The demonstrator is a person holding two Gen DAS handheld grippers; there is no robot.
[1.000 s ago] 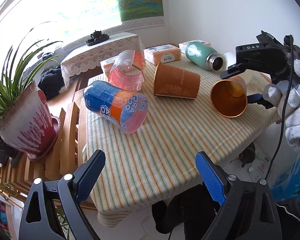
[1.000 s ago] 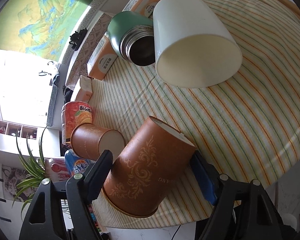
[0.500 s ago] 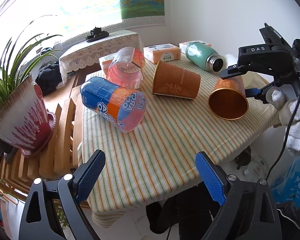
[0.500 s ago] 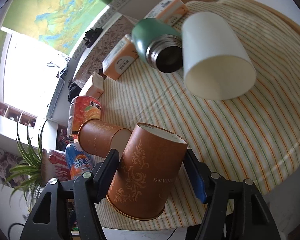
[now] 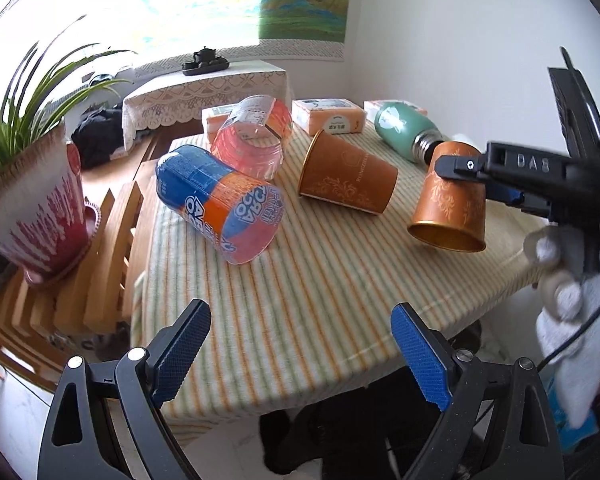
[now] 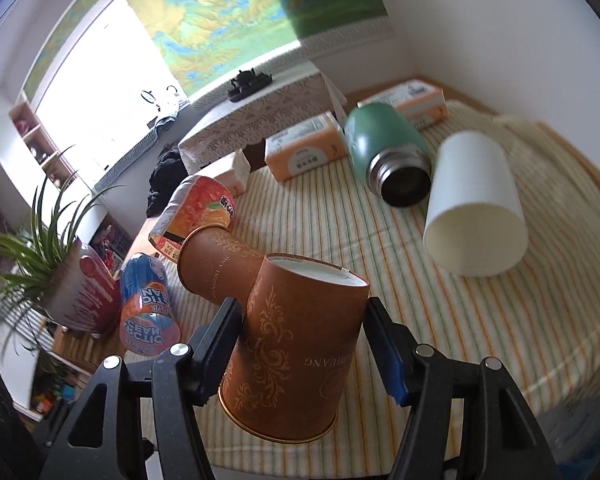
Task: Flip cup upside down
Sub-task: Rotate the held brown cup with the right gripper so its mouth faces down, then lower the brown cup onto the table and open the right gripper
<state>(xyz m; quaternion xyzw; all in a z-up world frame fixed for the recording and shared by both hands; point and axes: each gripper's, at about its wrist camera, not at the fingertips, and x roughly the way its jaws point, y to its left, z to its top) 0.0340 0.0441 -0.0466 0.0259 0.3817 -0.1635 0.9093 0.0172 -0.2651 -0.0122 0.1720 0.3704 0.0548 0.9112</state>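
My right gripper (image 6: pixel 304 340) is shut on a brown paper cup with gold scrollwork (image 6: pixel 296 344), held above the striped table with its mouth tilted down and its base up. The same cup (image 5: pixel 450 210) shows in the left wrist view, clamped by the right gripper (image 5: pixel 480 184) over the table's right side. My left gripper (image 5: pixel 300 340) is open and empty at the table's near edge. A second brown cup (image 5: pixel 346 180) lies on its side mid-table.
On the striped tablecloth (image 5: pixel 320 280) lie a blue-orange cup (image 5: pixel 220 208), a red cup (image 5: pixel 252 140), a green flask (image 6: pixel 388 156), a white cup (image 6: pixel 474 216) and orange boxes (image 5: pixel 328 116). A potted plant (image 5: pixel 32 200) stands on a wooden rack at left.
My right gripper has turned the brown cup from lying mouth-sideways towards mouth-down. The left gripper has stayed open near the table's front edge.
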